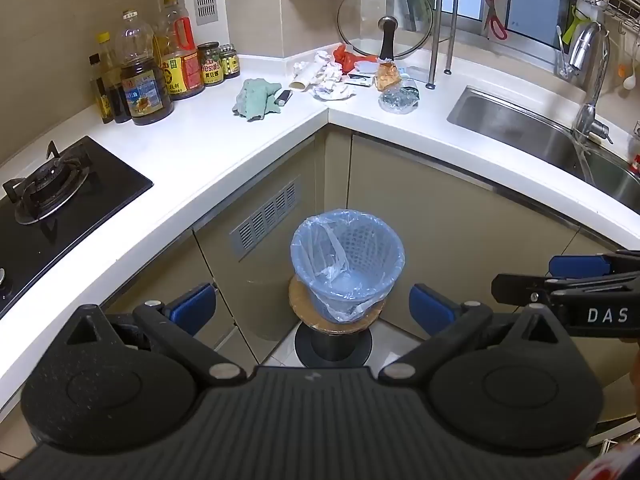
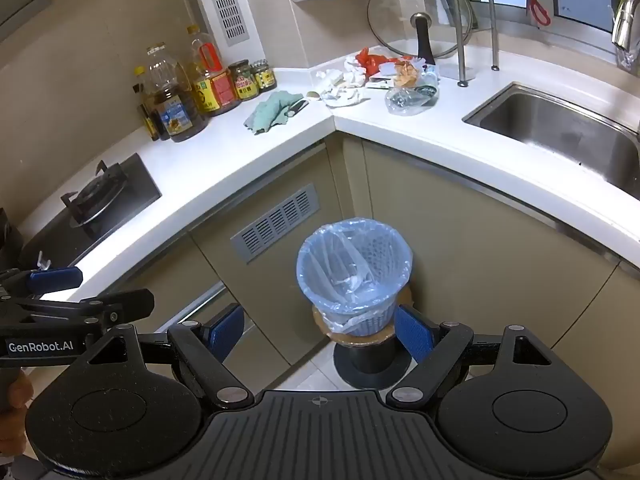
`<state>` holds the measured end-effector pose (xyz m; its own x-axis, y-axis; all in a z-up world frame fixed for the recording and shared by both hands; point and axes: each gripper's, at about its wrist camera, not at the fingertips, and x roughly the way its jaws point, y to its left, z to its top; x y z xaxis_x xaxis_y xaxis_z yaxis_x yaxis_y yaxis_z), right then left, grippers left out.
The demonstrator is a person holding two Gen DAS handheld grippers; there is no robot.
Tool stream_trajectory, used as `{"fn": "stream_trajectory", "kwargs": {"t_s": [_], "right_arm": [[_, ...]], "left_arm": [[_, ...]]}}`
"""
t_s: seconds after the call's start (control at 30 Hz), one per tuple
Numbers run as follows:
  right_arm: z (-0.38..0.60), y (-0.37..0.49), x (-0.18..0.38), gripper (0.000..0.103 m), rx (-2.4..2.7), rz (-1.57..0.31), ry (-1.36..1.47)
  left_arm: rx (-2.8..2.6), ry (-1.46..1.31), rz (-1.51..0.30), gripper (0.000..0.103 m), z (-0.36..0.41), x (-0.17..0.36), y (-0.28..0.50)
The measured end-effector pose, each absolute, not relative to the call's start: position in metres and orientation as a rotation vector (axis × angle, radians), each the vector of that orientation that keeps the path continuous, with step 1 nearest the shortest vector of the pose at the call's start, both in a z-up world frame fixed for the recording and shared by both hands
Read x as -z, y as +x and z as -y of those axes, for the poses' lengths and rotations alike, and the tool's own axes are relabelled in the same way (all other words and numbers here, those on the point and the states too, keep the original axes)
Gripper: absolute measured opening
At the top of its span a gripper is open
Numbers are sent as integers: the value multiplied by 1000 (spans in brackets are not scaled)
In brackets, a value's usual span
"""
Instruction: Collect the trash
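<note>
A pile of trash (image 1: 340,76) (image 2: 360,76) lies in the far corner of the white counter: crumpled white paper, a red wrapper, an orange bag and a clear plastic bag (image 1: 398,98) (image 2: 412,100). Below, on a round stool, stands a blue mesh bin (image 1: 347,264) (image 2: 354,270) lined with a blue bag. My left gripper (image 1: 314,306) is open with nothing between its fingers, held back from the counter above the bin. My right gripper (image 2: 320,330) is likewise open with nothing in it; one of its blue pads (image 2: 414,334) overlaps the bin's edge in the picture.
A green cloth (image 1: 256,98) (image 2: 272,112) and a small dark lighter (image 1: 284,98) lie left of the trash. Oil and sauce bottles (image 1: 148,76) (image 2: 176,96) line the wall. A gas hob (image 1: 48,188) lies left, a steel sink (image 1: 540,132) (image 2: 560,132) right, a glass lid (image 1: 384,20) behind.
</note>
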<state>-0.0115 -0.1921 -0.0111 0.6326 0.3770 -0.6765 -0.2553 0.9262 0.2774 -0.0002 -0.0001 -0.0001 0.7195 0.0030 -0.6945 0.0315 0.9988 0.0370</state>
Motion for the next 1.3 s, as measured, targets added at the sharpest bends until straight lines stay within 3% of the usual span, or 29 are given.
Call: {"fn": "stream_trajectory", "kwargs": {"t_s": [1.3], "right_arm": [[190, -10, 10, 82, -358, -804, 146]], "left_arm": [[19, 37, -764, 103, -5, -17, -4]]}}
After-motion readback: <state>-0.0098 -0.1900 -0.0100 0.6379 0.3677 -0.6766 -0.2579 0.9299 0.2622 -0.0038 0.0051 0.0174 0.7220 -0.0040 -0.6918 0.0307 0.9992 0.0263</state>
